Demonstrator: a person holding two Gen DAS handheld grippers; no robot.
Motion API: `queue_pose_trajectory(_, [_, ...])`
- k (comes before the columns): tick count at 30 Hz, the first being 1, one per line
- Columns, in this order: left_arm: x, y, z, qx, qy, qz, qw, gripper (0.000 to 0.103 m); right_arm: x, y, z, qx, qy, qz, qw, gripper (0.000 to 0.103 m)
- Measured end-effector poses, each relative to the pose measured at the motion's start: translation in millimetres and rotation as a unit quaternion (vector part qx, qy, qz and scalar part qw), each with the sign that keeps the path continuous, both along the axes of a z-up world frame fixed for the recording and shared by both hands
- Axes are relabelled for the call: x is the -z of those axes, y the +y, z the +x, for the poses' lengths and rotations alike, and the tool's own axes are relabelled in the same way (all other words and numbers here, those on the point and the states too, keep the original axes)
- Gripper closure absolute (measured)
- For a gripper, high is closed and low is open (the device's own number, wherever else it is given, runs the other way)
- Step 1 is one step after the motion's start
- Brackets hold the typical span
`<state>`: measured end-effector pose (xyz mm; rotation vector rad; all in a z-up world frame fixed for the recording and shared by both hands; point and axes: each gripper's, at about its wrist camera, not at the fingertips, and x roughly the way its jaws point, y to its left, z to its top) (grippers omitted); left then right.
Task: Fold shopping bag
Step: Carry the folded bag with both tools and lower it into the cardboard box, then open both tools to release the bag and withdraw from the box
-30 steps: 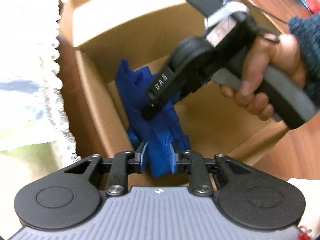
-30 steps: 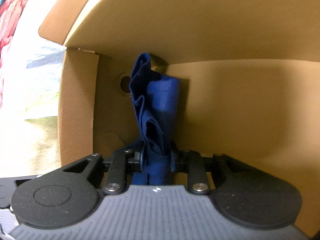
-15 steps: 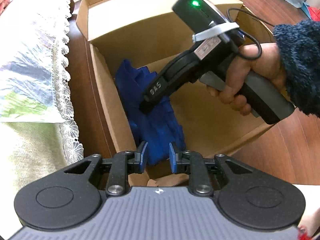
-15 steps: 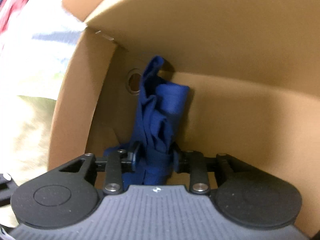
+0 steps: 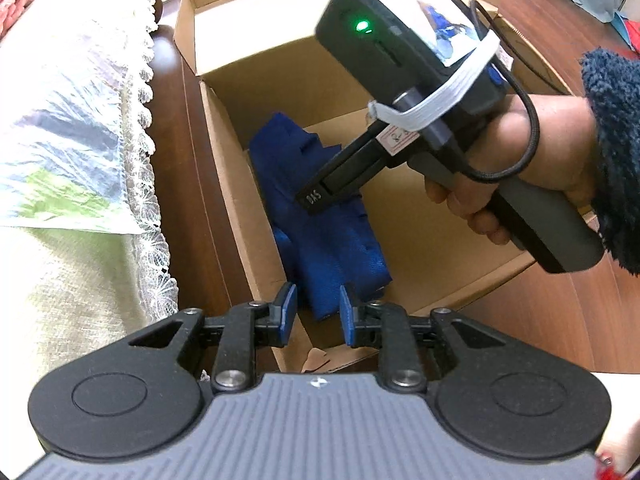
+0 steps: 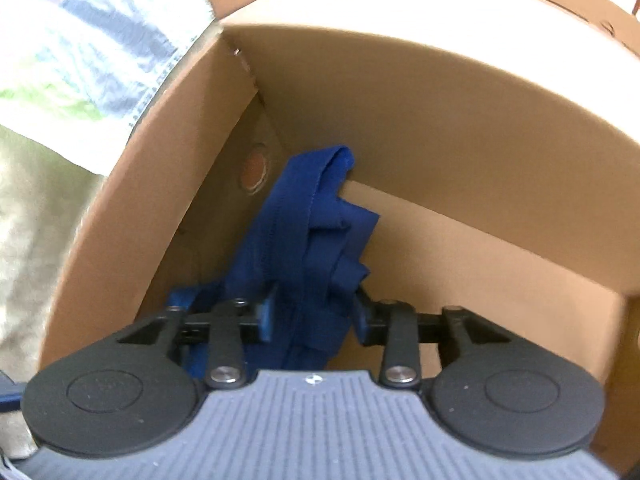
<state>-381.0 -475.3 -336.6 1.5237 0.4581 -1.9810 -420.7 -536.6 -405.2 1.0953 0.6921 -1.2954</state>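
The folded blue shopping bag [image 5: 320,240] lies in an open cardboard box [image 5: 224,160], along its left wall. My left gripper [image 5: 318,312] hovers over the box's near edge. Its blue pads stand a little apart, and the bag's near end shows far below through the gap. A hand holds my right gripper [image 5: 316,200] above the middle of the bag, pointing steeply down. In the right wrist view the bag [image 6: 304,240] shows between the fingers of that gripper [image 6: 314,316]. Both pads stand off the cloth, so it is open.
A pale bed cover with lace edging [image 5: 80,120] lies left of the box. Dark wooden floor [image 5: 540,320] shows to the right. The box's raised flaps [image 6: 440,120] surround the bag, and a round hole [image 6: 254,168] is in the left wall.
Both grippers have pulled back up and away from the box. The right jaws widened and let go of the bag, which stays lying against the left wall.
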Motion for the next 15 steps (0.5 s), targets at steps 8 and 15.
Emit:
queue_pose_trajectory(8, [1, 0, -1, 0.0, 0.004, 0.002, 1.0, 0.075, 8, 2, -11, 0.007, -0.09, -0.019, 0.996, 0.075])
queue_pose_trajectory(15, [-1, -1, 3, -0.009, 0.008, -0.003, 0.9999, 0.074, 13, -9, -23, 0.019, -0.109, 0.004, 0.994, 0.07])
